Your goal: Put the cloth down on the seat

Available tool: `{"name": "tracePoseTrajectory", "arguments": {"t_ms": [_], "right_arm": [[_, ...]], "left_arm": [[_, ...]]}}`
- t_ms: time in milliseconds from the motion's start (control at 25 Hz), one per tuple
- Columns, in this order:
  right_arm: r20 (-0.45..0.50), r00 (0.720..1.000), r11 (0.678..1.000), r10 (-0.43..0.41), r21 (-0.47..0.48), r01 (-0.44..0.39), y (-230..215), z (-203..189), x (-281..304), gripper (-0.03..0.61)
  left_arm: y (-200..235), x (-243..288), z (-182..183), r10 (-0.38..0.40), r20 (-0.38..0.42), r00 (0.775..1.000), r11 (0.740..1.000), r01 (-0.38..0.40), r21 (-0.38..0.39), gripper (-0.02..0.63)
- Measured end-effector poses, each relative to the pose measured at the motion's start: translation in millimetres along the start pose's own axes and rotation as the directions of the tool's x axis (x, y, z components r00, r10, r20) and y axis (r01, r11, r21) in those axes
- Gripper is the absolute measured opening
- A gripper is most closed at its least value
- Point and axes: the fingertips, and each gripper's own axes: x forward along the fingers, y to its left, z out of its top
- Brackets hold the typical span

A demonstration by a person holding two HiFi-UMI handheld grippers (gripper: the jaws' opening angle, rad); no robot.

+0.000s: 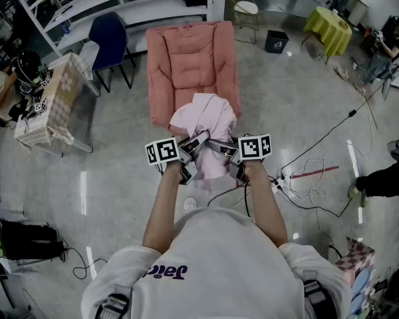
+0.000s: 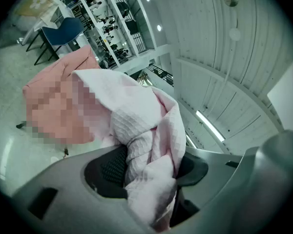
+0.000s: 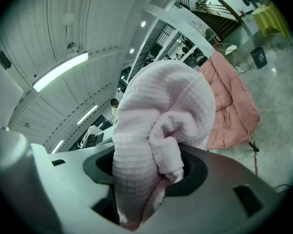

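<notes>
Near 6 o'clock edge of pink seat (image 1: 186,58): bunched cloth (image 1: 203,117) clamped between jaws of left gripper (image 1: 195,145) and of right gripper (image 1: 221,147).

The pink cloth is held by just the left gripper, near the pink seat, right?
Not quite: both grippers hold the cloth. The left gripper and the right gripper each clamp a bunch of it, as the two gripper views show. It is near the pink seat.

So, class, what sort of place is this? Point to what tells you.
Probably a large indoor lab or workshop hall, not a home: loose cables across a bare polished floor, white shelving, and a pink armchair.
</notes>
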Motion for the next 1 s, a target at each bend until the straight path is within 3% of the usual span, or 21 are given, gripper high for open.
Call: {"name": "tracePoseTrajectory", "arguments": {"t_ms": [600, 1000], "right_arm": [[-0.035, 0.999, 0.999, -0.037, 0.03, 0.038, -8, -11, 21, 0.249], [-0.042, 0.996, 0.997, -0.075, 0.031, 0.077, 16, -12, 125, 0.256]], "left_arm": [[25, -10, 1, 0.009, -0.02, 1.0, 0.998, -0.01, -0.054, 0.249], [77, -82, 62, 0.0, -0.017, 1.0, 0.997, -0.001, -0.077, 0.245]]}}
